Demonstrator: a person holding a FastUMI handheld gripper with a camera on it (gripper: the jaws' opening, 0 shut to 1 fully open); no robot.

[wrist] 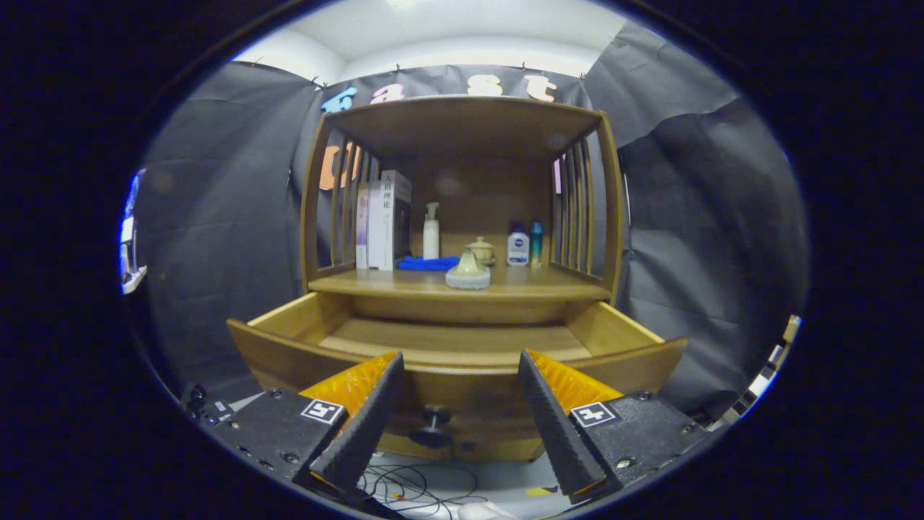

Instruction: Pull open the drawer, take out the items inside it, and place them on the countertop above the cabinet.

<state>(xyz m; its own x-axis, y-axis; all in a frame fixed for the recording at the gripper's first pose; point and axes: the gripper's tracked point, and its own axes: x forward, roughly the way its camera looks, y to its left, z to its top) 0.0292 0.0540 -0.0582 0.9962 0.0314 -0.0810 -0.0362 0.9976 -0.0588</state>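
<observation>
Hiding the front part of its own floor behind its front panel, the pulled-out wooden drawer [455,339] at the frame's centre shows only bare boards inside. Its dark round knob [433,426] sits between the spread fingers of the claw [458,386], which grips nothing. On the wooden surface [534,291] above stand upright books [382,220], a white pump bottle [431,231], a folded blue cloth [427,263], two pale ceramic pieces [469,271], and two small bottles [525,244] too small to make out.

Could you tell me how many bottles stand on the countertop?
3: a white pump bottle beside the books, and two small bottles side by side to its right.
</observation>
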